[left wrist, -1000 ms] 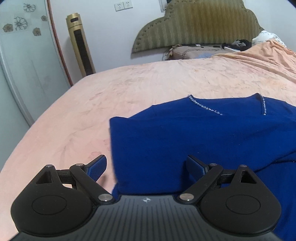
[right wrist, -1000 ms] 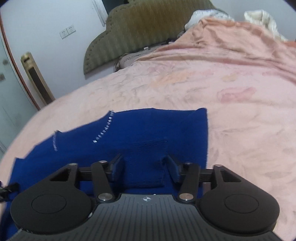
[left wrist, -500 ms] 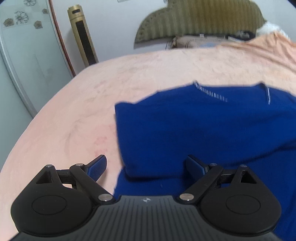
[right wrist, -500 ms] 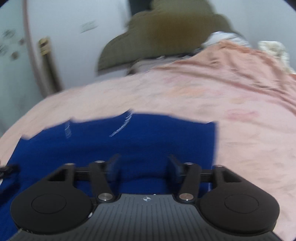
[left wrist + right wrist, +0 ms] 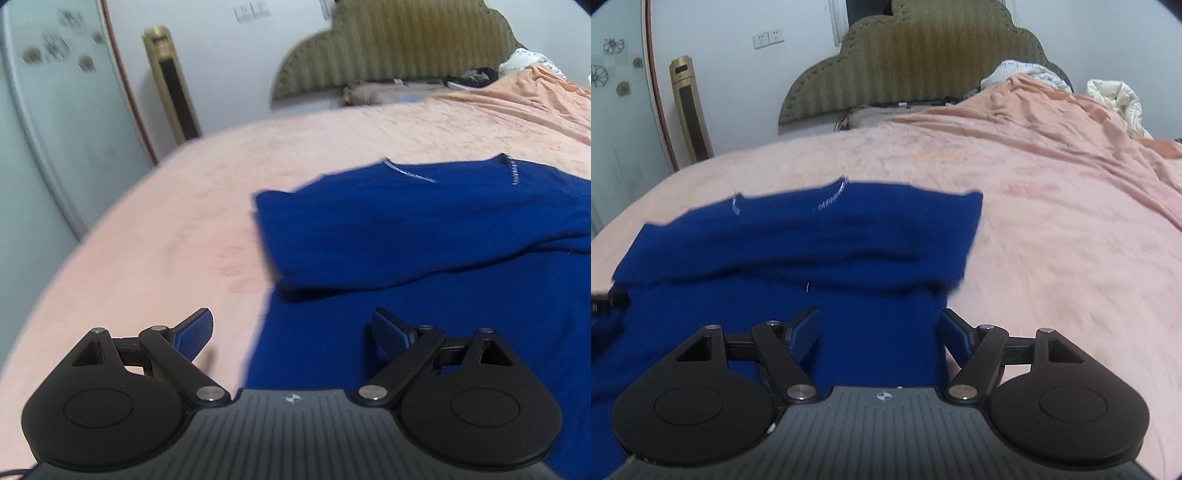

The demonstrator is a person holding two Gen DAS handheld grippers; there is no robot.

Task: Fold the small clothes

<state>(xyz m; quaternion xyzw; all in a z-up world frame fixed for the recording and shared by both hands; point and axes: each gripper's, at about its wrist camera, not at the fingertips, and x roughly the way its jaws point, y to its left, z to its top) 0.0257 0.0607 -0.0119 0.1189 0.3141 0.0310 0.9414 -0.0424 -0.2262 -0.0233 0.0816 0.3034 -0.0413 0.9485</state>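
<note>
Blue knit top (image 5: 424, 229), softly folded

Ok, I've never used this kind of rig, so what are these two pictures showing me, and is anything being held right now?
There is no robot arm here: a person carries a two-finger claw in each hand, with a camera on each looking forward along its fingers. One picture is from the left claw, the other from the right claw. Both look across a bed with a pink bedspread toward an olive headboard. A blue sweater lies on it, its top part folded down over the lower part. The left claw is open and holds nothing. The right claw's jaws are opening above the sweater, gripping nothing.
</note>
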